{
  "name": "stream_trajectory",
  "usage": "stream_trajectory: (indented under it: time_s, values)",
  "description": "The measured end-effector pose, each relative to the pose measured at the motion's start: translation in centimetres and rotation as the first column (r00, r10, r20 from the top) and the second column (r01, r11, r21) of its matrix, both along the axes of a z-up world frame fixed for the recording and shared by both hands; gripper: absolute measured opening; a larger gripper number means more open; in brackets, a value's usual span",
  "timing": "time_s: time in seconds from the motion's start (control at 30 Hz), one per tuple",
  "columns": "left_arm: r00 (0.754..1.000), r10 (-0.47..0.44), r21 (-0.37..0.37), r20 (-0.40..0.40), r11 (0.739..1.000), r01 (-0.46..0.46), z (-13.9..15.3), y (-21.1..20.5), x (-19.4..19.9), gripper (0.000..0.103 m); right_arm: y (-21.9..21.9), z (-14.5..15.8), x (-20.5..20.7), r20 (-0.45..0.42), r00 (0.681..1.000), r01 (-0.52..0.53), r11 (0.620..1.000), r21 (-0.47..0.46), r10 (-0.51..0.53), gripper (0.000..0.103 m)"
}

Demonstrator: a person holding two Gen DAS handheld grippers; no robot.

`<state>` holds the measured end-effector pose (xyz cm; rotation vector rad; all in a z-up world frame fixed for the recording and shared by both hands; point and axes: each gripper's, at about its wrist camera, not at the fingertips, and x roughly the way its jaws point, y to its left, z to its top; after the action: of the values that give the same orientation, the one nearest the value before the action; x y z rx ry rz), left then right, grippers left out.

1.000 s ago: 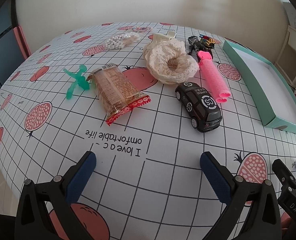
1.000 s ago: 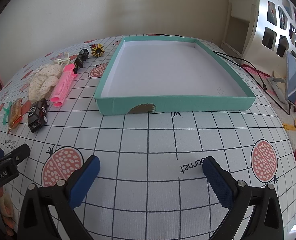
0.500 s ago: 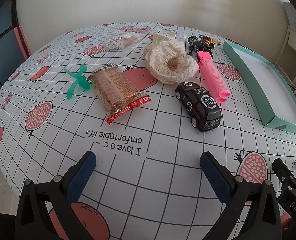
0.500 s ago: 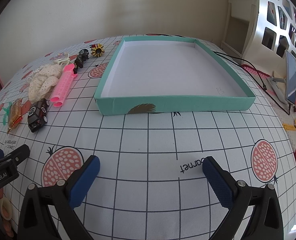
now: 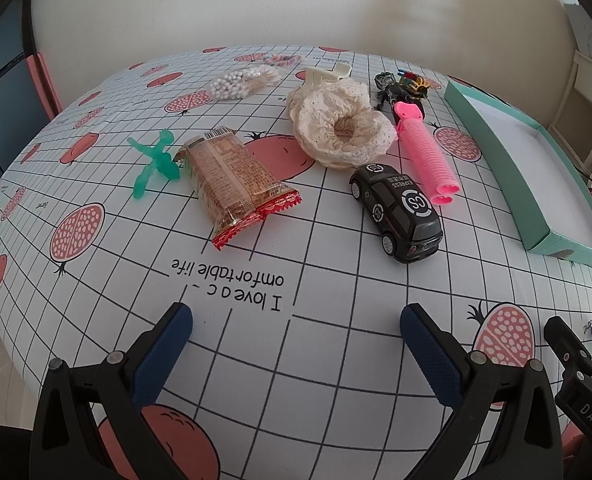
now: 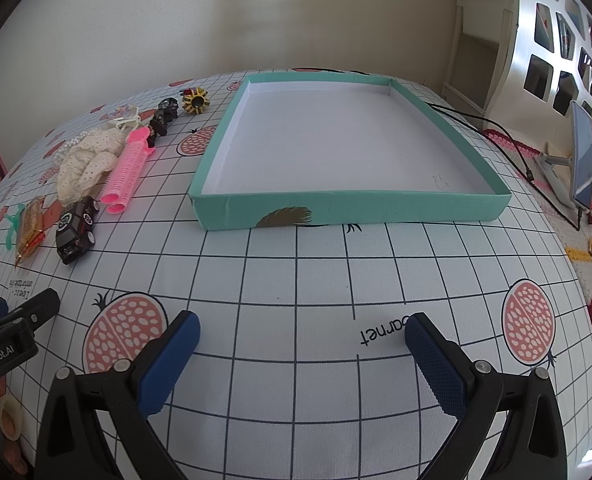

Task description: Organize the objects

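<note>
Teal tray [image 6: 352,208] lay empty; both the left gripper [image 5: 296,332] and right gripper [image 6: 302,340] hovered released; best straddle the black toy car [image 5: 398,216] squarely across its sides.

Tablecloth [image 6: 296,264] w/ grid & fruit print. Phone [image 6: 582,156] on stand at right, black cable [image 6: 508,148] nearby. White shelf [image 6: 556,52] behind.

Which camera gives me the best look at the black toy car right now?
The left wrist view. The black toy car sits close and near centre, roof lettering, windows and wheels all sharp, beside the pink hair roller. In the right wrist view the car is small at the far left edge, distorted by the fisheye, with little detail.
</note>
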<state>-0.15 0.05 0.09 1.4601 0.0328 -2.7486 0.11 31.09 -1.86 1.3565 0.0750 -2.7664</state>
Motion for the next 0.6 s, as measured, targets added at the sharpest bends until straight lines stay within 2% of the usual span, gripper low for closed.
stream_trajectory:
  time_s: [0.17,0.33,0.47,0.6]
  values:
    - [1.0,-0.012,0.007,0.017,1.0,0.011,0.0,0.0,0.2,0.103,-0.1,0.0,-0.2,0.012,1.0,-0.005,1.0,0.004,0.005,0.103]
    - [0.998,-0.004,0.088,0.055,0.996,-0.001,1.0,-0.8,-0.1,0.103,-0.6,0.7,-0.2,0.014,1.0,-0.012,1.0,0.029,0.011,0.103]
    - [0.996,0.006,0.133,0.089,0.991,-0.018,3.1,-1.7,-1.3,0.103,-2.0,3.9,-0.6,-0.028,0.997,-0.075,0.997,-0.011,0.075,0.103]
    - [0.995,0.01,0.152,0.099,0.988,-0.025,6.8,-3.1,-3.6,0.103,-4.2,8.1,-2.3,-0.04,0.983,-0.177,0.984,-0.007,0.177,0.103]
